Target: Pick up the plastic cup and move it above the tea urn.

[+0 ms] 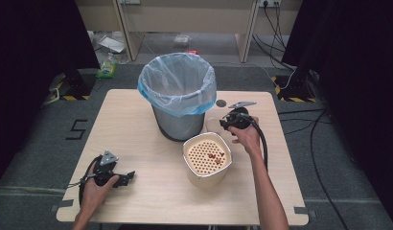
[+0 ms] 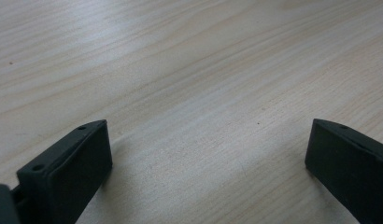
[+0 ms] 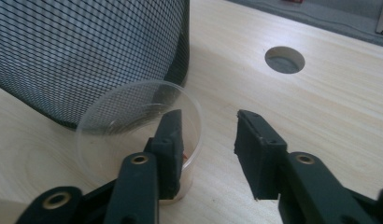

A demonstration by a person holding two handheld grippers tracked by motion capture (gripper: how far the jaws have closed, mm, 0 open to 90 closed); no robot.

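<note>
A clear plastic cup (image 3: 133,126) stands on the table right beside the mesh bin (image 3: 87,46); something small and reddish lies at its bottom. My right gripper (image 3: 206,123) is open and straddles the cup's near wall, one jaw inside the cup and the other outside. In the high view the right gripper (image 1: 227,122) sits just right of the bin (image 1: 178,96), above a cream container (image 1: 207,160) whose perforated insert holds a few reddish bits. My left gripper (image 1: 126,178) rests open on bare wood at the front left, with nothing between its jaws (image 2: 208,135).
The bin is lined with a pale blue bag and stands at the table's (image 1: 151,191) middle back. A round hole (image 3: 284,59) is cut in the tabletop behind the cup. Cables trail from both grippers. Black curtains flank the table.
</note>
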